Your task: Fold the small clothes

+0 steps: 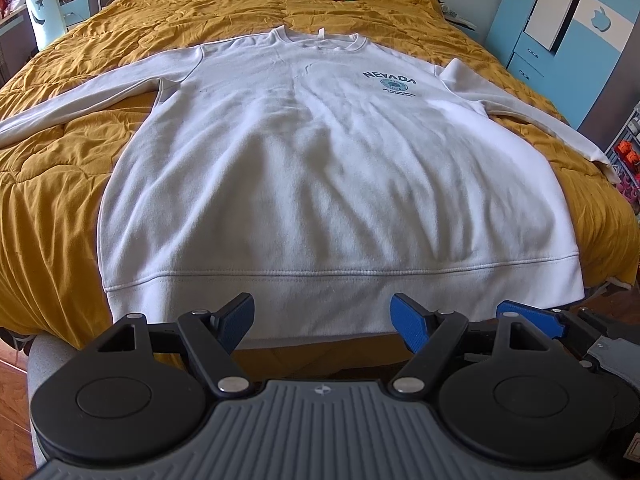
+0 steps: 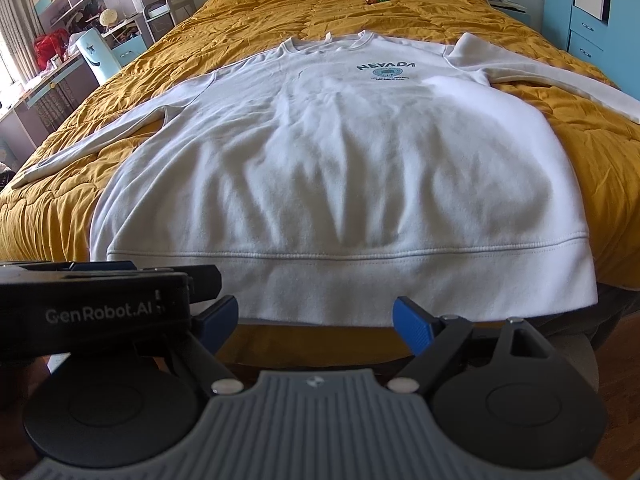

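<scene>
The white long-sleeved sweatshirt with a dark "NEVADA" chest print (image 1: 320,160) lies flat, front up, on the mustard-yellow quilted bedspread (image 1: 60,200), sleeves spread to both sides, its ribbed hem (image 1: 340,300) at the near edge of the bed. The left gripper (image 1: 322,322) and the right gripper (image 2: 314,322) hang just short of that hem, jaws apart, empty. The hem overhangs slightly, so a pull could drag the garment off. The soft, wrinkled body may bunch, and a pinch could catch only the top layer or the quilt beneath.
</scene>
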Demonstrator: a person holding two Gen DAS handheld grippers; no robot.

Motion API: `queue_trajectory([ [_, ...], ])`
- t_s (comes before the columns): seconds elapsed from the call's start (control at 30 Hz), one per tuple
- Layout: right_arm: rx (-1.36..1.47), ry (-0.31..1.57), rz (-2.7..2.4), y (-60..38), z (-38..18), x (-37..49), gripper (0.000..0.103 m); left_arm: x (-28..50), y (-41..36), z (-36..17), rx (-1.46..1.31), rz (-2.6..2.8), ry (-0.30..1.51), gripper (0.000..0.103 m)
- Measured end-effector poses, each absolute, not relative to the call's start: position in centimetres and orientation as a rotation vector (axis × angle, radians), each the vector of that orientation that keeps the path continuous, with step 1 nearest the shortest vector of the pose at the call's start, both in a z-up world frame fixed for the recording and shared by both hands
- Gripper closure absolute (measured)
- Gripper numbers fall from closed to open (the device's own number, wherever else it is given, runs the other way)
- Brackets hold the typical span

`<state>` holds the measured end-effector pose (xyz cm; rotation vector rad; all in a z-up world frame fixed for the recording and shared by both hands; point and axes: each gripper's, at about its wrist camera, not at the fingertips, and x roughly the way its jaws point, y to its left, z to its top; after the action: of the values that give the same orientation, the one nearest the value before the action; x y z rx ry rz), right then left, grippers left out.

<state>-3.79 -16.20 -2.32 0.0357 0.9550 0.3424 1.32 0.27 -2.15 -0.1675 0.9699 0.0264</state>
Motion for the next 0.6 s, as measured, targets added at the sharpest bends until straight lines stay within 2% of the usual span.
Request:
queue_trajectory([
  [0.37,0.068,0.887,0.412,-15.1,-0.9,-2.7,0.023,1.1,2.2,-0.2,-0.148,0.018,0.811,0.012],
  [0.6,0.064,0.848,0.399,-14.6,0.3,-0.5,0.022,2.5,7.2,1.6,-0.148,0.126,0.702,0.012],
])
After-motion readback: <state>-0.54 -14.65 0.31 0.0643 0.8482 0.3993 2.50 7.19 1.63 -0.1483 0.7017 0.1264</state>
